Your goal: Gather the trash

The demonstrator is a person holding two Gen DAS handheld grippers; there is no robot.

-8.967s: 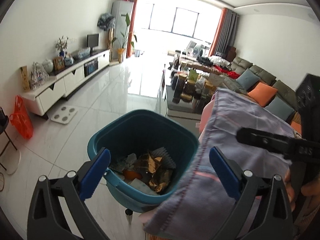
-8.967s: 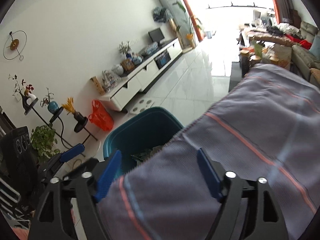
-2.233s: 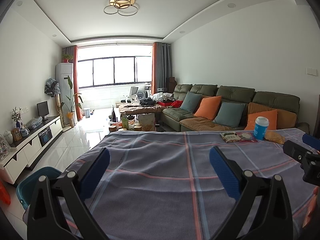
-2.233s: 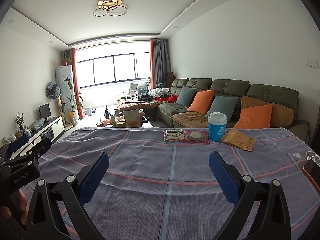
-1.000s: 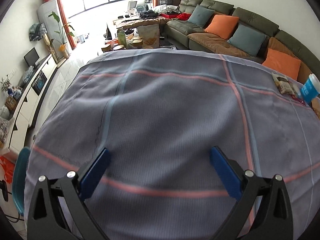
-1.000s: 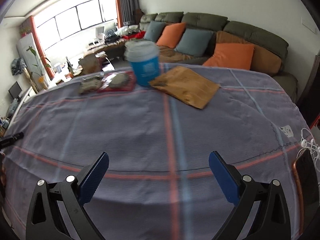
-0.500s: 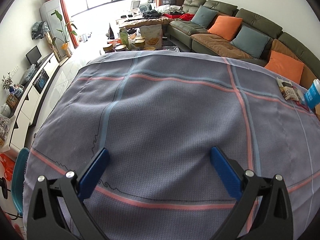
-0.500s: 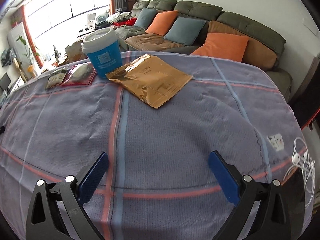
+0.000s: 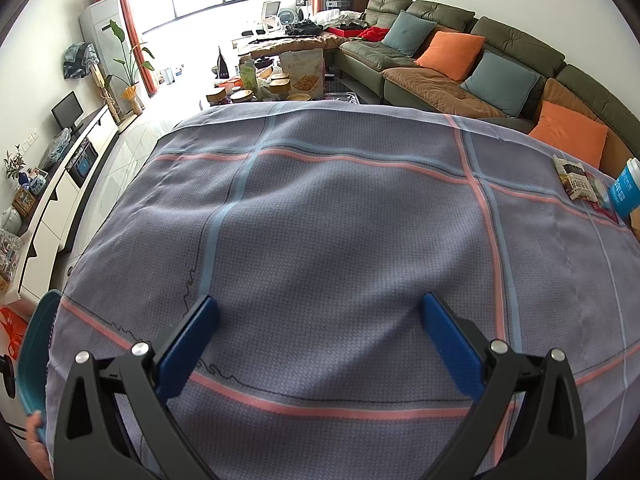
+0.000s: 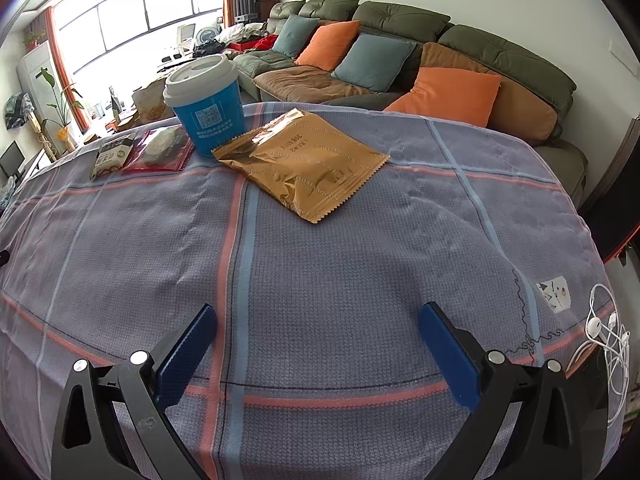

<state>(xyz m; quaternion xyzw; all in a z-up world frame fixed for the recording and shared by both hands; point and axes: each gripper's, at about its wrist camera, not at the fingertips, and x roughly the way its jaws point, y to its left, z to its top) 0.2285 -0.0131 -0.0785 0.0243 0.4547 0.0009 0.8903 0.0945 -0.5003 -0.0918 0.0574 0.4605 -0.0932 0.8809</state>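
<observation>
Right gripper (image 10: 316,320) spread wide and empty above the near edge of the checked tablecloth (image 10: 320,272); left gripper (image 9: 316,316) likewise wide, holding nothing, over bare cloth. Toward the far edge: gold foil packet (image 10: 300,160), then blue cup (image 10: 206,108), red wrapper (image 10: 162,152), small snack pack (image 10: 110,156). Approach step, judged; next, reach forward and close on the packet's near corner.

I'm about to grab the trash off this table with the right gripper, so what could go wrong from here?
The gold wrapper lies flat on the tablecloth, so the open right gripper may pinch cloth along with it and drag things. The blue cup stands touching the wrapper's far edge; pulling the wrapper could tip it, and whether it is empty cannot be told. The white earphones at the table's right edge are not trash and could get snagged.
</observation>
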